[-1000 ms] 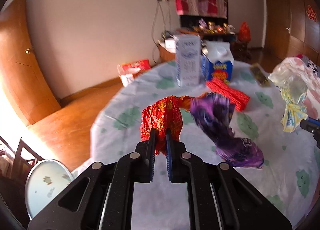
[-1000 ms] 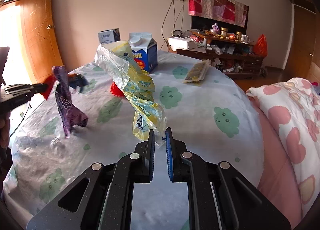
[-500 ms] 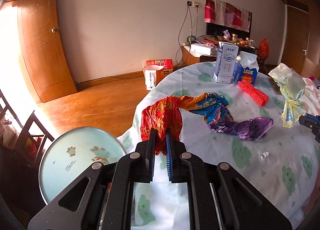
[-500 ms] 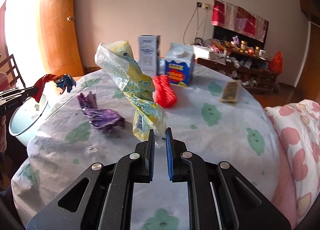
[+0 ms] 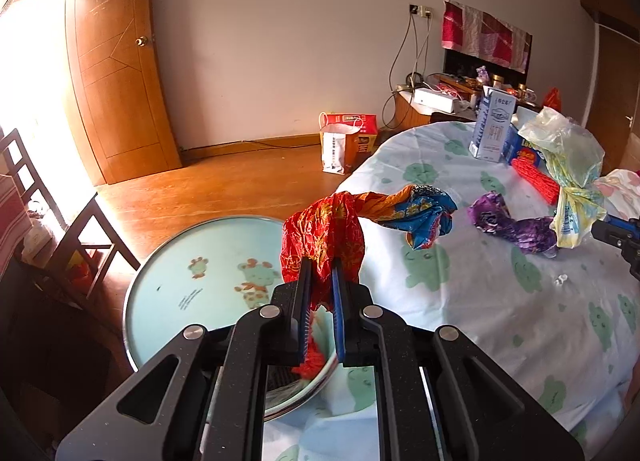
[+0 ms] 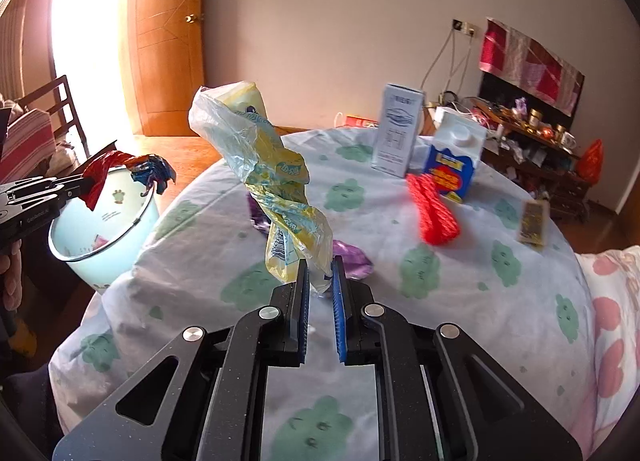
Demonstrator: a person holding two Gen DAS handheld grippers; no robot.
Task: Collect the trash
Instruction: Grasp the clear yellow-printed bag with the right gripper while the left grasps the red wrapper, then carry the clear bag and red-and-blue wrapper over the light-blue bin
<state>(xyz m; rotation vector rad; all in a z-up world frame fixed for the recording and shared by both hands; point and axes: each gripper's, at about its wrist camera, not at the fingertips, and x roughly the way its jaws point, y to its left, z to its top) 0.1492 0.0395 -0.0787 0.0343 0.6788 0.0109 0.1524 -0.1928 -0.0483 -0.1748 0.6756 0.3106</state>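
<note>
Left to right. At far left stands the pale blue metal-rimmed bin (image 5: 192,285) printed with small animals, on the wooden floor (image 5: 208,197) just beside the worktop (image 5: 500,301). The left gripper (image 5: 320,281), its fingers clenched on the crumpled red, orange and blue foil wrapper (image 5: 332,233), has swung away from the middle of the worktop within the last second and now hangs over the near rim of the bin; the wrapper is therefore lifted clear and, by my judgement, ready to be dropped. Red scraps seem to lie in the bin already, though the gripper body hides most of them. The twisted purple foil wrapper (image 5: 516,225), earlier dragged up with the red one, has fallen back and lies on the cloth. Further right, the right gripper (image 6: 320,281) grasps the knotted pale yellow plastic bag (image 6: 272,181) by its lower end, held above the worktop and travelling the same way. Uncollected: a red ridged packet (image 6: 432,209), a blue carton (image 6: 452,169), a tall white box (image 6: 396,129). The cloth is white with green faces; door and cluttered sideboard behind.
</note>
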